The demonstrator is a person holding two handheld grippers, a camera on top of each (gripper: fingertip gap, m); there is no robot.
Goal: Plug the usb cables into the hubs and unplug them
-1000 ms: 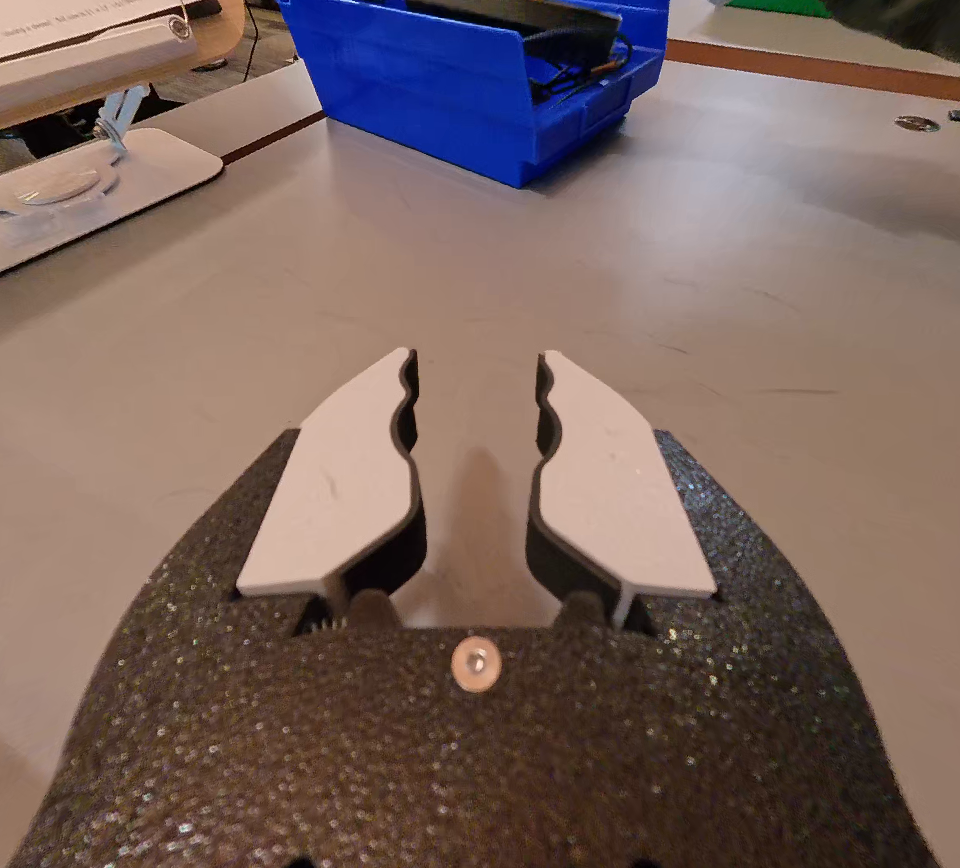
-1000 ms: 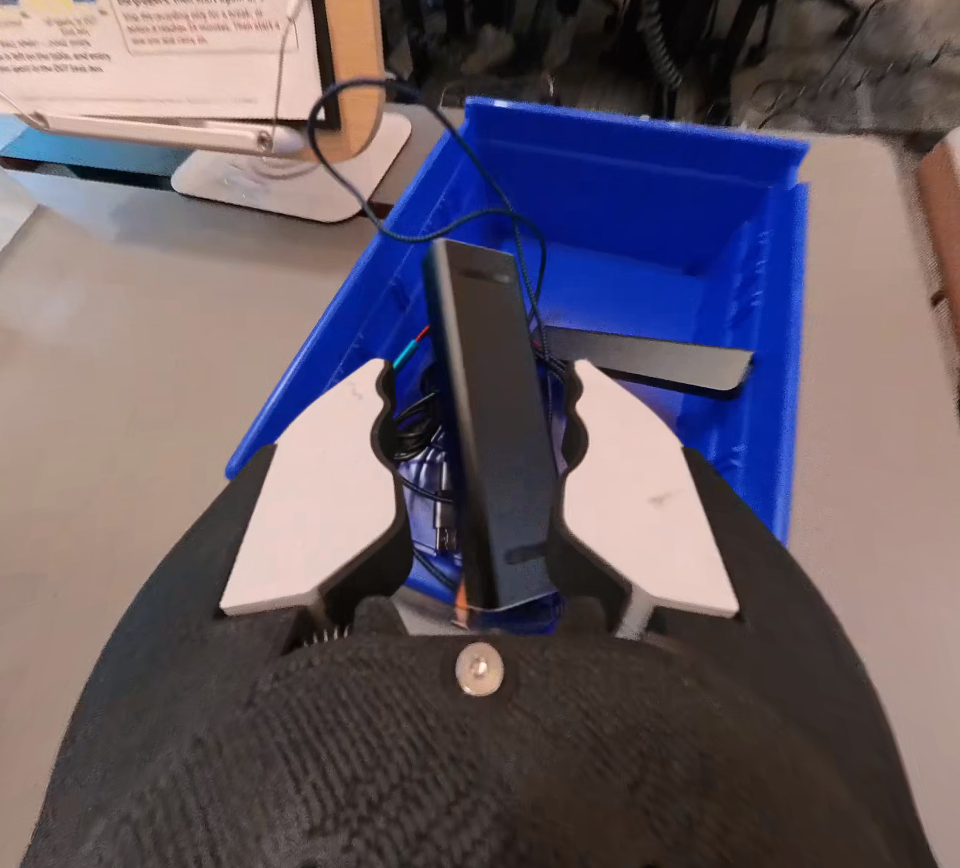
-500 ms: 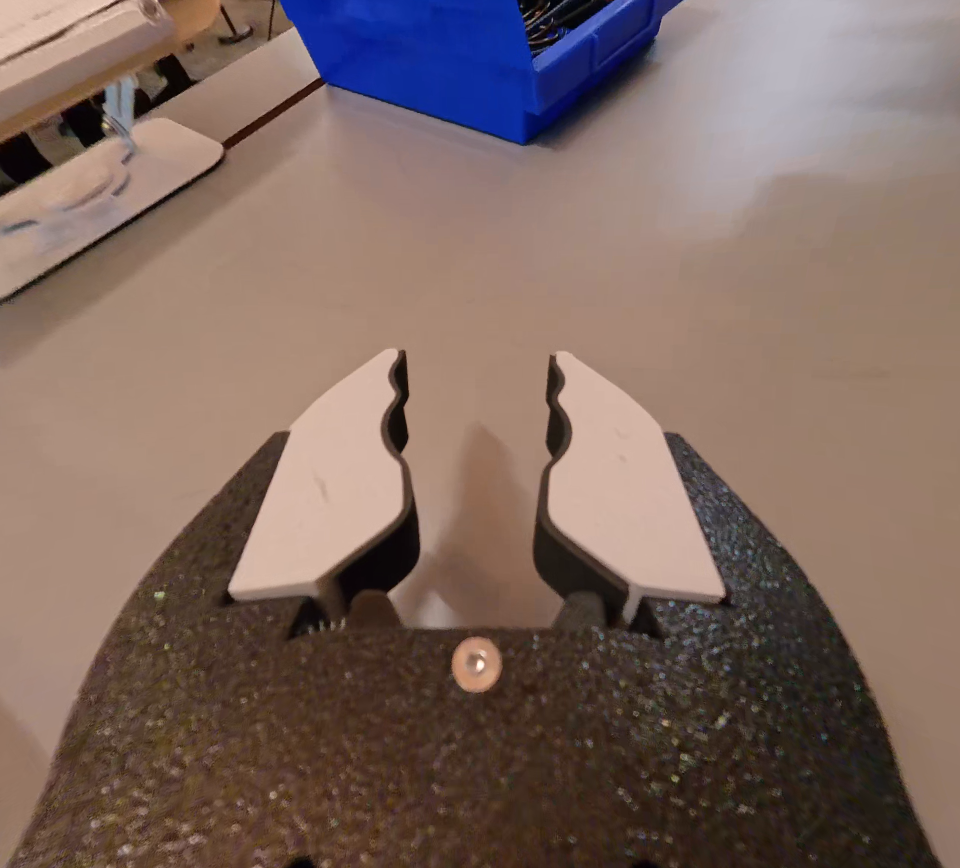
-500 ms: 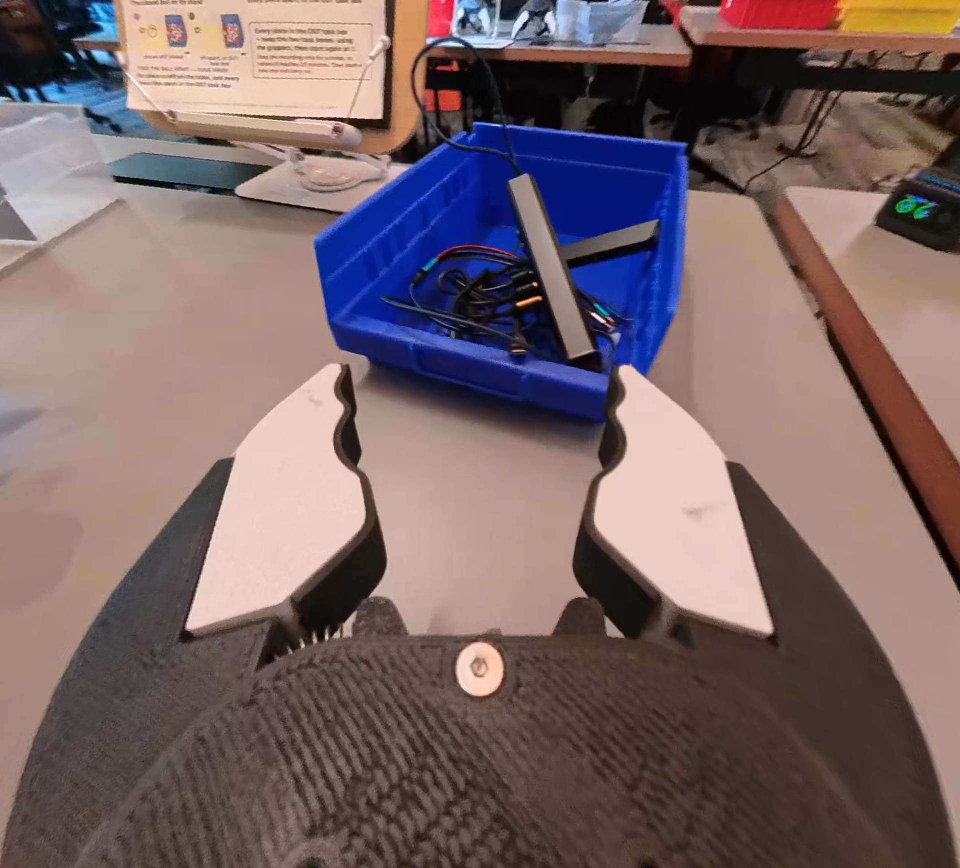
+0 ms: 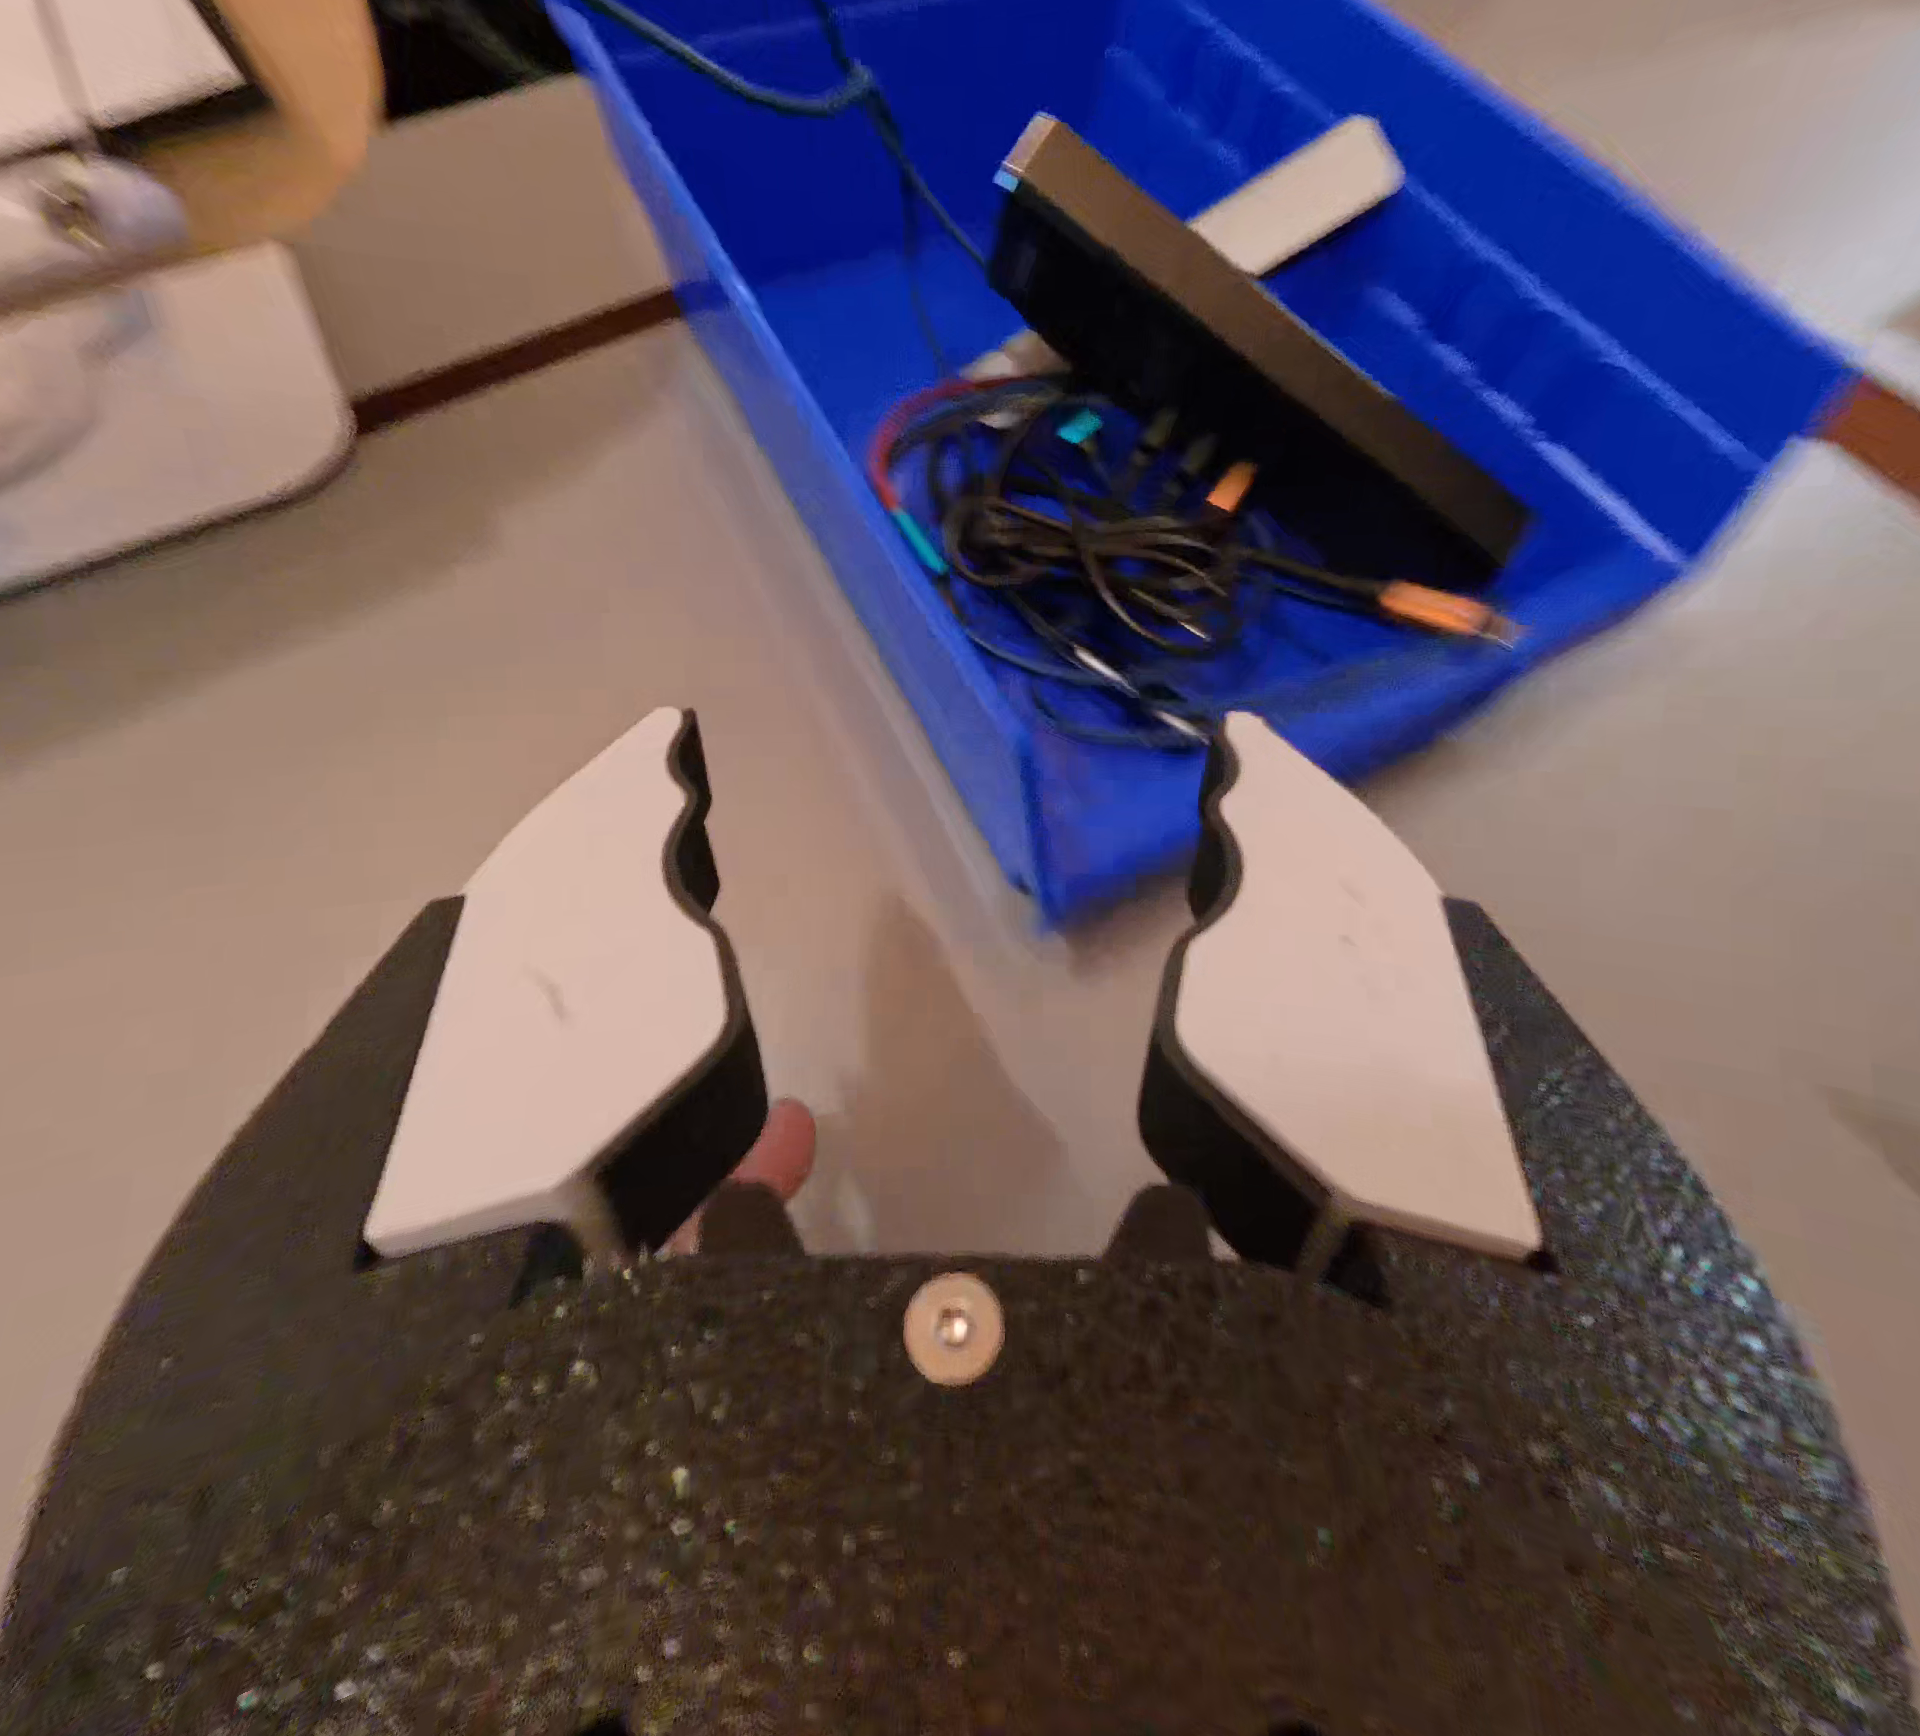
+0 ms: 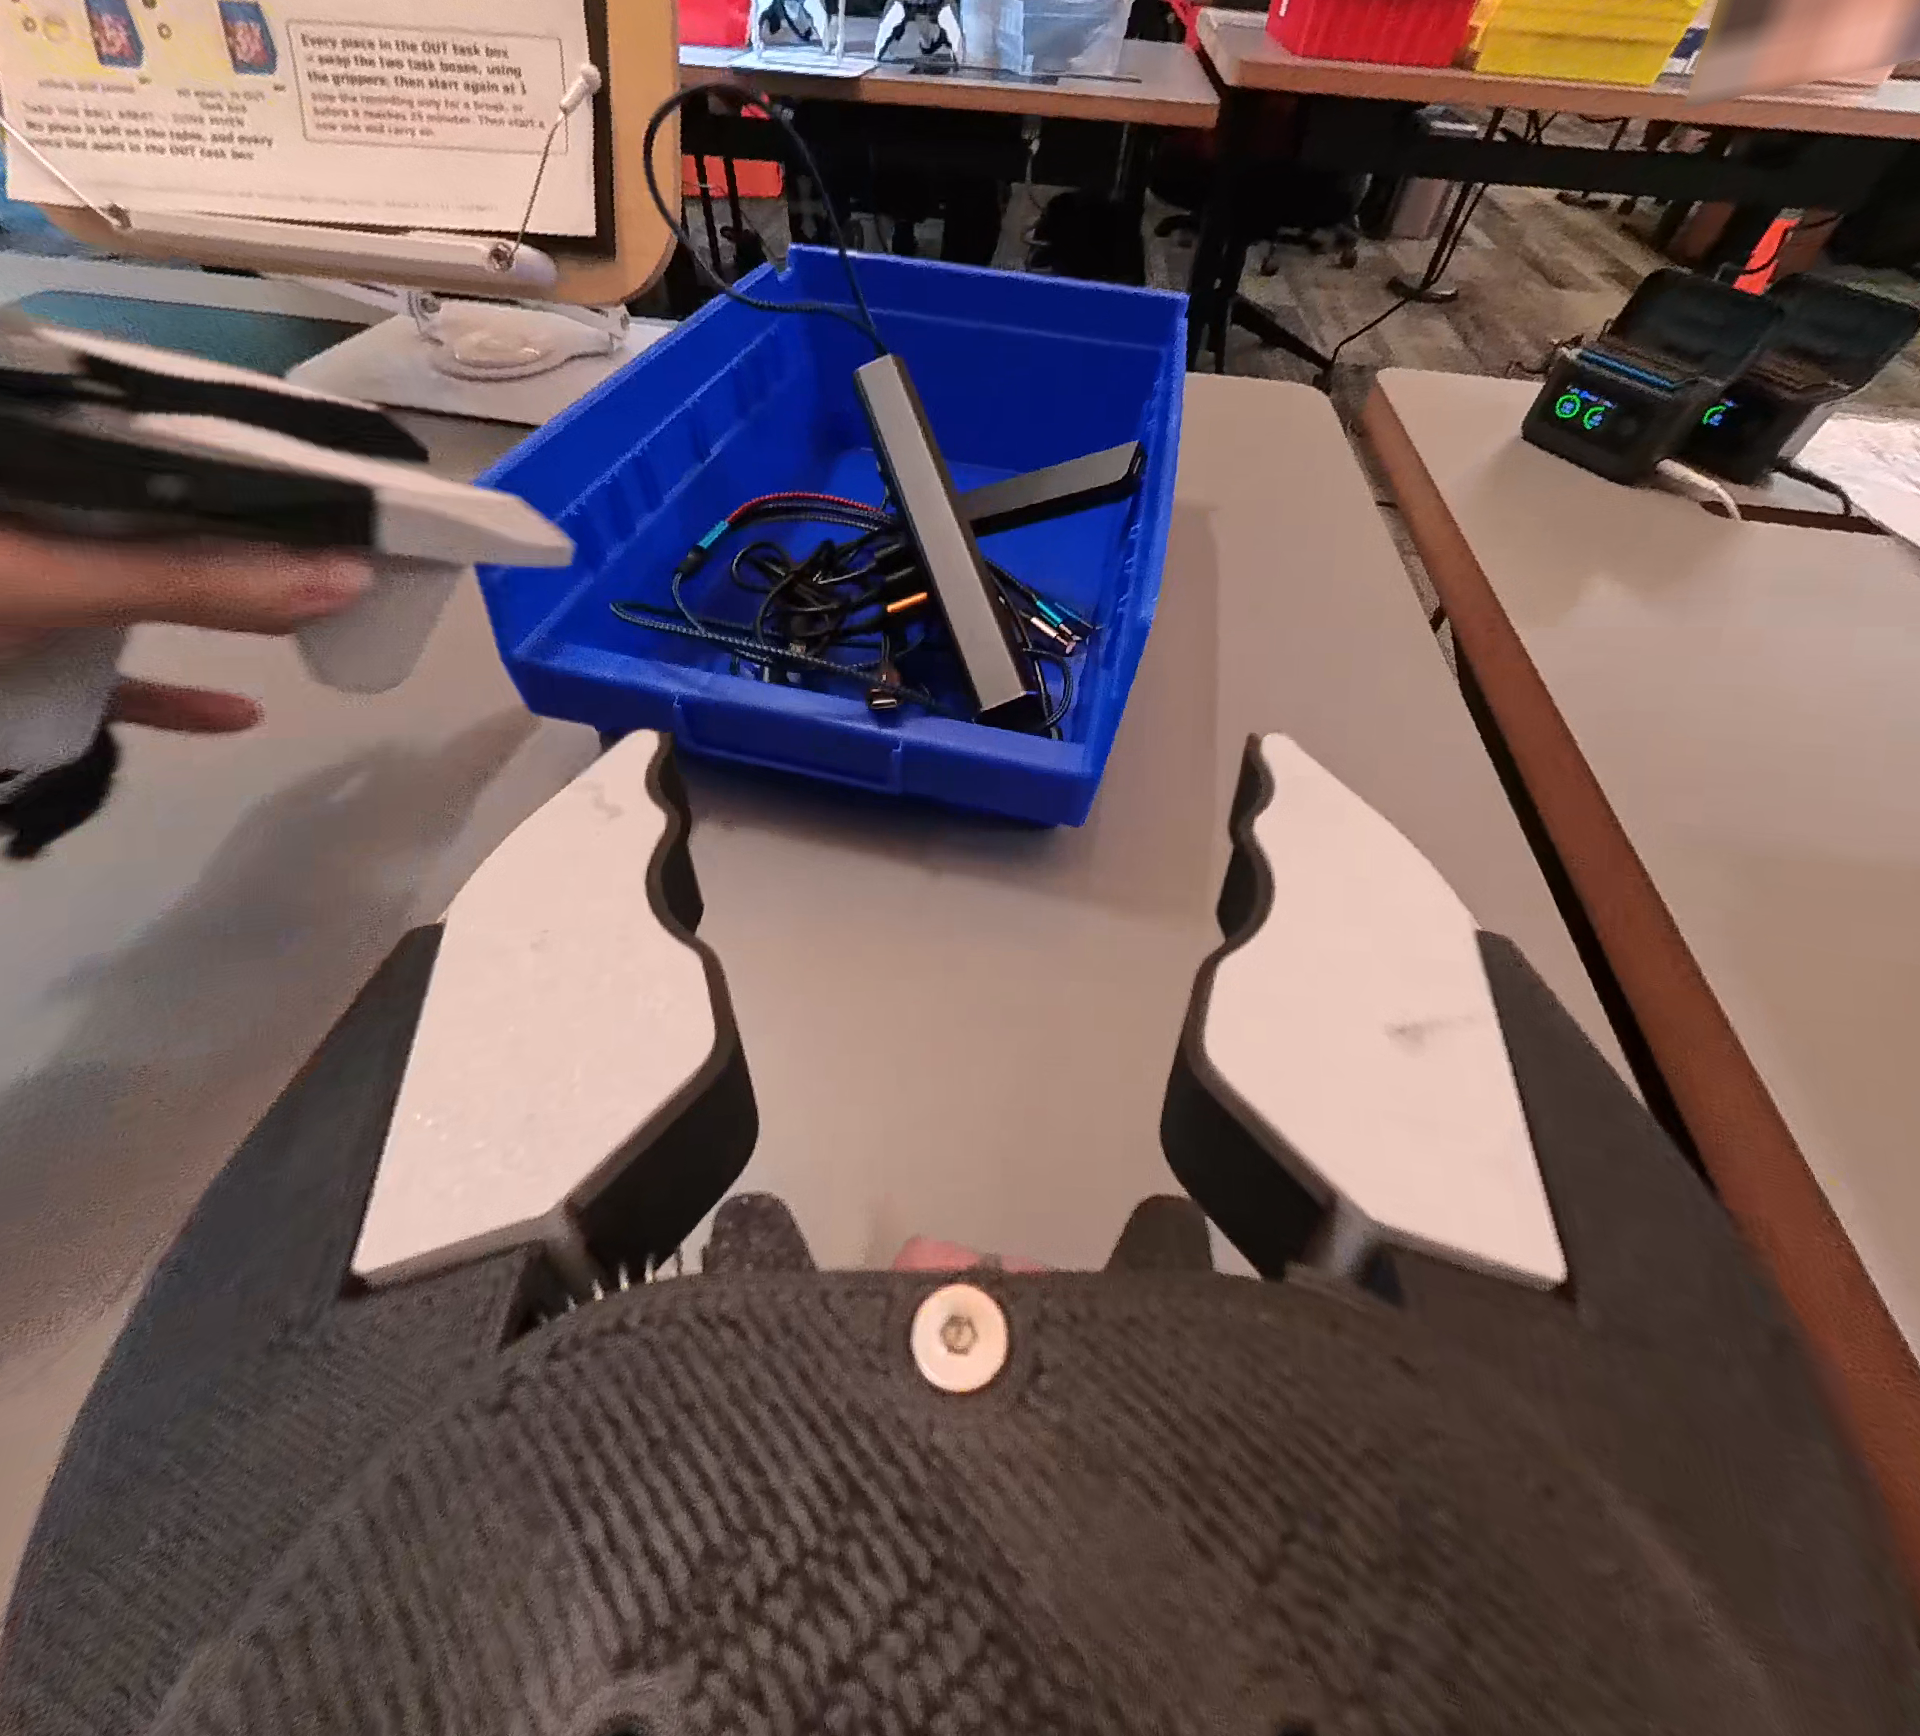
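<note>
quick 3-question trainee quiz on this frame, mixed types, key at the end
1. True or false: the right gripper is shut on the dark hub.
2. Where do the loose cables lie? A) on the grey table B) inside the blue bin C) between the fingers of the left gripper
3. Fill in: the dark hub leans tilted in the bin, its lower end near the bin's ____ wall as the right wrist view sees it.

Key
1. False: both grippers are open and empty, short of the bin.
2. B: the tangle sits on the bin floor beside the hub.
3. Front, that is, the wall nearest the right gripper.
</note>
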